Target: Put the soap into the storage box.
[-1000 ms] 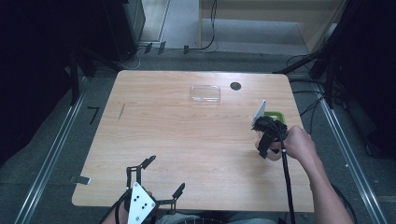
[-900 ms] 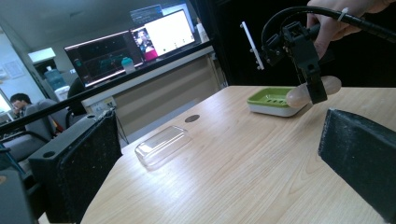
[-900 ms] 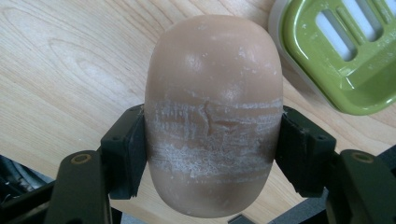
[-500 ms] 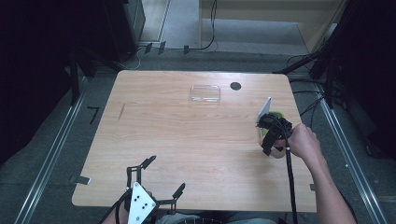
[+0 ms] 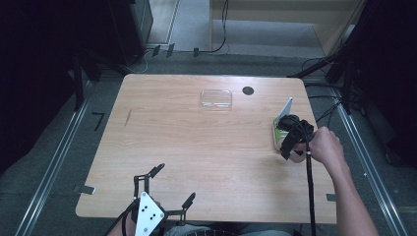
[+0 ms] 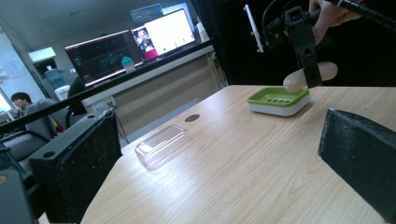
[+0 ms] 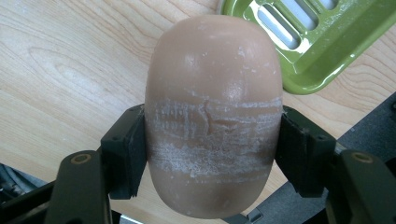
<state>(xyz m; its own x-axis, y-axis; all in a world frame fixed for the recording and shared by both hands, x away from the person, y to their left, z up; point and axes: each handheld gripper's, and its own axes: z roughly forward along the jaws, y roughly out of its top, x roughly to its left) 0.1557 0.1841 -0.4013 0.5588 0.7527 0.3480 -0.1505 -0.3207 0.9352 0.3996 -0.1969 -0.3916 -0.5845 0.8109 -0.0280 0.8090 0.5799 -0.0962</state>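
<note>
Right claw (image 7: 212, 154) has carried soap (image 7: 213, 116) beside dish (image 7: 322, 42).

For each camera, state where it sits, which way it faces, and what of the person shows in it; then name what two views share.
High view: above the person's side, looking forward and down on the table; shows both forearms, the left gripper, and the right gripper.
Left gripper view: low on the left gripper, facing across the table toward the green soap dish and clear lid; its own black fingers frame the view.
Right gripper view: looks down its fingers, shut on the soap bar.
Shared: the two gripper views both show the soap bar and the dish.
</note>
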